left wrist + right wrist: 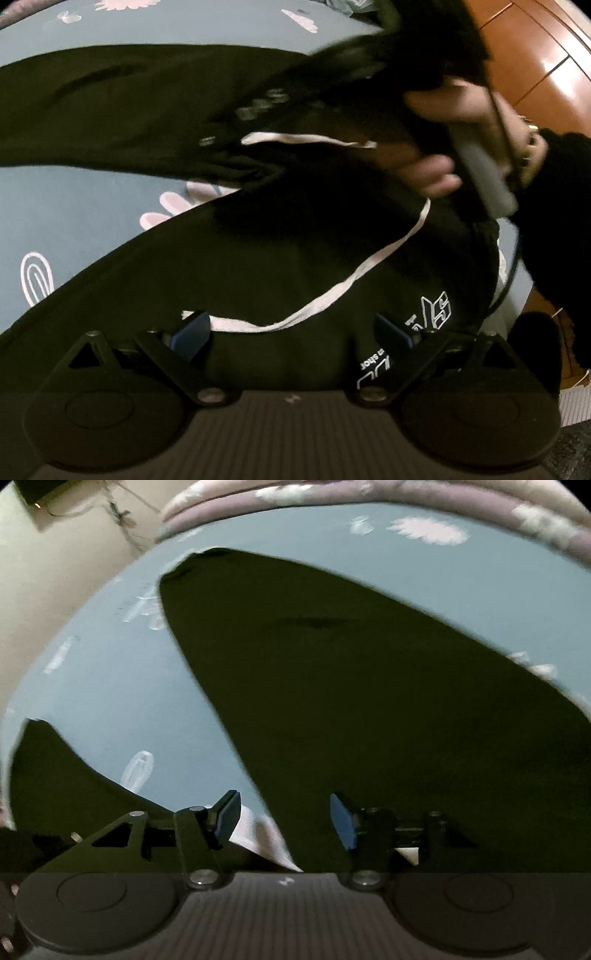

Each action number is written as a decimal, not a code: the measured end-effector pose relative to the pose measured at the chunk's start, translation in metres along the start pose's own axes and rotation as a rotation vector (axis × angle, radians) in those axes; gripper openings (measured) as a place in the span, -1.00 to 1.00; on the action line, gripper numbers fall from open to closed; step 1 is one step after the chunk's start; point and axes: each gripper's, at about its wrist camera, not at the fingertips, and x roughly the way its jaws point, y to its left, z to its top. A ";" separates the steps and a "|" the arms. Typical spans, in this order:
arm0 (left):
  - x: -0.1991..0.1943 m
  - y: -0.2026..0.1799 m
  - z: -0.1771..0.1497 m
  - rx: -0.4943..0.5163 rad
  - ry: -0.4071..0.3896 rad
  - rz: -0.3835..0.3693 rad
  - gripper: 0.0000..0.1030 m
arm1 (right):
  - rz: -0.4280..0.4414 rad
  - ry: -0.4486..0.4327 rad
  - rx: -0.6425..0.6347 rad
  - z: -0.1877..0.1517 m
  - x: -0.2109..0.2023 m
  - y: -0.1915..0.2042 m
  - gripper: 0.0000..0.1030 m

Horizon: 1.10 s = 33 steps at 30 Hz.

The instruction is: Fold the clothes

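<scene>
Black trousers (pixel 295 288) spread beneath your left gripper (pixel 291 330), jaws wide and empty, white drawstring (pixel 354 277) between them; your right gripper (pixel 286 821) gapes empty over the cloth too.

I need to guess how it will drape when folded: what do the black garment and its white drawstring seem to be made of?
Black garment: looks like soft, matte knit, probably cotton jersey or fleece; it creases loosely and shows no sheen. White drawstring: a flat woven tape, likely cotton or polyester, lying limp in curves. Motion blur hides the weave.
</scene>
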 end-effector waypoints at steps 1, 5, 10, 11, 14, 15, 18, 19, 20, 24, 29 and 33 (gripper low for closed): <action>-0.002 -0.001 0.000 0.003 -0.005 -0.003 0.84 | -0.025 -0.009 0.020 -0.002 -0.012 -0.003 0.15; -0.011 -0.001 0.000 0.002 -0.029 0.003 0.85 | -0.122 -0.061 0.079 -0.020 -0.079 -0.007 0.15; -0.031 0.009 -0.001 -0.036 -0.084 0.014 0.85 | -0.244 -0.127 0.149 -0.043 -0.166 -0.010 0.24; -0.034 0.011 -0.001 -0.047 -0.094 0.009 0.85 | -0.268 -0.140 0.164 -0.048 -0.184 -0.011 0.31; -0.036 0.017 0.001 -0.080 -0.100 -0.027 0.85 | -0.318 -0.184 0.210 -0.062 -0.231 -0.011 0.33; -0.032 0.018 0.001 -0.083 -0.090 -0.045 0.85 | -0.284 -0.202 0.233 -0.067 -0.236 -0.010 0.33; -0.026 0.019 0.000 -0.086 -0.070 -0.031 0.85 | -0.159 -0.234 0.284 -0.079 -0.224 -0.012 0.33; -0.027 0.020 0.000 -0.087 -0.068 -0.014 0.85 | -0.122 -0.234 0.292 -0.081 -0.211 -0.012 0.33; -0.027 0.021 -0.001 -0.088 -0.066 0.004 0.85 | -0.087 -0.220 0.301 -0.080 -0.192 -0.011 0.33; -0.033 0.039 -0.007 -0.122 -0.076 0.007 0.85 | 0.012 -0.135 0.353 -0.073 -0.110 -0.014 0.32; -0.028 0.061 -0.010 -0.173 -0.057 0.011 0.85 | 0.089 -0.055 0.417 -0.061 -0.032 -0.027 0.32; -0.022 0.070 -0.005 -0.196 -0.050 -0.003 0.84 | 0.167 -0.039 0.499 -0.061 -0.008 -0.040 0.30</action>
